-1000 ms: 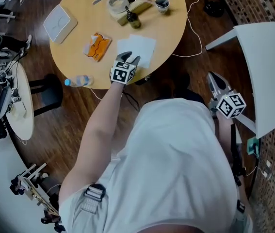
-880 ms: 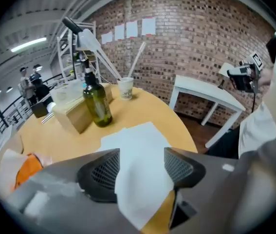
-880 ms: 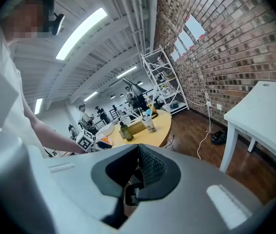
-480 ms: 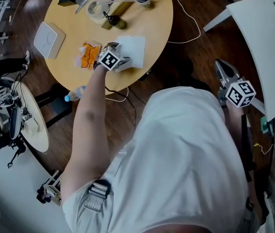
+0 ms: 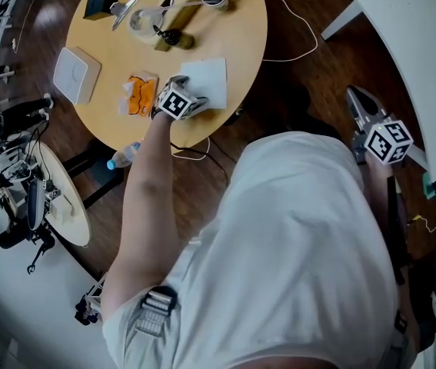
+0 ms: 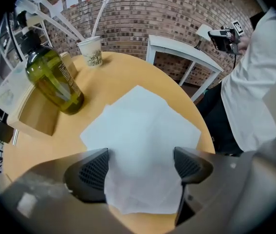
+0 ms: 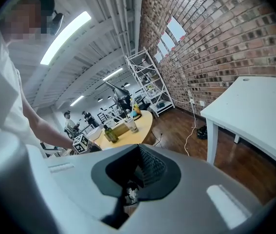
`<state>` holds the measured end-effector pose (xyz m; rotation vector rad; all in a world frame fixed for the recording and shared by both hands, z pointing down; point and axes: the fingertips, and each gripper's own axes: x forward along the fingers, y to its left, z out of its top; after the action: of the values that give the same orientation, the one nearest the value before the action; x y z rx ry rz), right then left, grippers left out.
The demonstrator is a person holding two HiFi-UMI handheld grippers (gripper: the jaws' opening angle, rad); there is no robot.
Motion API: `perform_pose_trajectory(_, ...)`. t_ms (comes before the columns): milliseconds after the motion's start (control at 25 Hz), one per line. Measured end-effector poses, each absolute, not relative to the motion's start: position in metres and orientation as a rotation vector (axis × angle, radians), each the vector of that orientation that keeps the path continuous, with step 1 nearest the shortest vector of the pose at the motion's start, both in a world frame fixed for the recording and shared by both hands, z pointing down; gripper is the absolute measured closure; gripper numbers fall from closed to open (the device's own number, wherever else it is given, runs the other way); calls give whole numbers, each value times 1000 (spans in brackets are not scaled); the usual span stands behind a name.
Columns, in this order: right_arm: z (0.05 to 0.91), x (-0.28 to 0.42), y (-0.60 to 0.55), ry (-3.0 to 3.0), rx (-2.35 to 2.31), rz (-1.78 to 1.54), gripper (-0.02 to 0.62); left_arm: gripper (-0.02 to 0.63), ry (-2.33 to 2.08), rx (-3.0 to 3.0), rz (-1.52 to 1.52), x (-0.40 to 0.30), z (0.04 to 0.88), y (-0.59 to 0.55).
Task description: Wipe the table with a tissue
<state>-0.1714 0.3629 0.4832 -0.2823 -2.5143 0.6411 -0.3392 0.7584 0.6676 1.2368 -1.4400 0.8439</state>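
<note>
A person leans over a round wooden table (image 5: 237, 41), a gripper in each hand. The left gripper (image 6: 140, 168) points steeply down at the near edge of the table, right over a white tissue (image 6: 142, 126) that lies flat and unfolded there. Its jaws have just been opening and stand wide, one pad (image 6: 90, 172) on each side of the tissue's near part. The paper is between them but not pinched. That spread looks meant to straddle the sheet so that a squeeze can bunch it up for wiping; no wiping seems to have begun.

The tissue sits close to the table's edge, within easy reach, with bare tabletop around it. Farther off, a green bottle (image 6: 54, 79) and a paper cup (image 6: 92, 50) stand well apart from it, so they should not get in the way.

The right gripper (image 5: 354, 96) is held out to the right, off the table, above the floor beside a white table (image 5: 421, 60). Its jaws are together with nothing in them. It appears parked clear so that the left hand can work alone.
</note>
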Motion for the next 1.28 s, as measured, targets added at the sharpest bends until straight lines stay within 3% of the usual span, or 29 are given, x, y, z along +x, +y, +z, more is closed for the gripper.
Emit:
perform_pose_trajectory(120,484,-173,363,-2516,-274,648,588,217,-1469,1233,809,-335,665,758)
perform_pose_trajectory(280,482,-173,366,-2518,-283,643,588,509,-1515,1217,752,-323,661,753)
perform_pose_trajectory(440,485,-170,375,-2511,-299,640,588,589,-1583,1184,763,-318,662,752)
perform_pose_trajectory(560,483,-172,383,-2507,-307,637,588,595,-1673,1136,672,-322,655,753)
perform_pose_trajectory(840,475,-174,391,-2537,-309,620,588,595,-1980,1093,104,-330,593,719)
perform_pose_trajectory(1280,456,-138,397,-2635,-224,604,588,595,-2045,1215,-618,-269,513,644)
